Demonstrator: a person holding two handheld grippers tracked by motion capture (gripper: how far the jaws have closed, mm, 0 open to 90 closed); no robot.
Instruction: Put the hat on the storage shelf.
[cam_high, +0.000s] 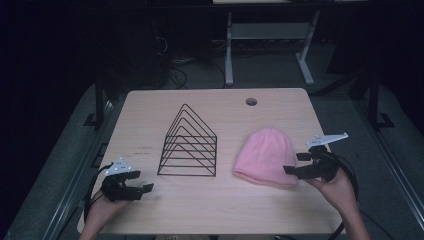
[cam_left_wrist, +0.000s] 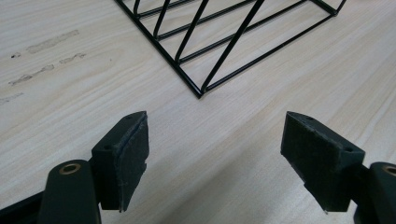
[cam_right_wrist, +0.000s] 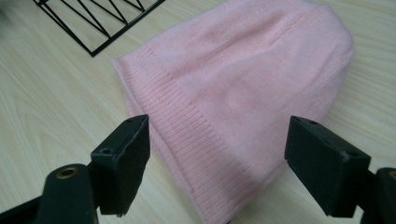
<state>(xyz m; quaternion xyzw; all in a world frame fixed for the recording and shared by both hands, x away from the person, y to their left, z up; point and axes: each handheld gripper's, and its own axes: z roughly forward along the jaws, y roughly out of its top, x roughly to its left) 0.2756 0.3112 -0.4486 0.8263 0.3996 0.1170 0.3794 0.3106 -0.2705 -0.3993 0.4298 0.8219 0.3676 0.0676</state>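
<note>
I see a light wooden table (cam_high: 215, 205) carrying two items. A pink knitted beanie (cam_high: 265, 156) lies flat on the right half of the table, crown pointing away from me and ribbed brim toward the near edge. A black wire rack (cam_high: 189, 145), built of triangular frames standing on a rectangular base, stands upright near the middle of the table, just left of the beanie and not touching it.

My right gripper (cam_high: 297, 163) sits at the beanie's right side, near the brim end, with its tips at the beanie's edge. In the right gripper view, its fingers (cam_right_wrist: 122, 163) are spread wide, with the ribbed brim lying between and beyond them. The fingers hold nothing. I cannot tell from either view whether they touch the knit or hover just above it. A corner of the rack shows at the upper left of that view, apart from the brim.

My left gripper (cam_high: 140, 182) rests low over the front left part of the table, near the rack's front left corner but clear of it. In the left gripper view, its fingers (cam_left_wrist: 122, 156) are also spread wide, with bare table surface between them and the rack's base corner ahead. Faint scuff marks (cam_left_wrist: 51, 42) show on the table to the left.
</note>
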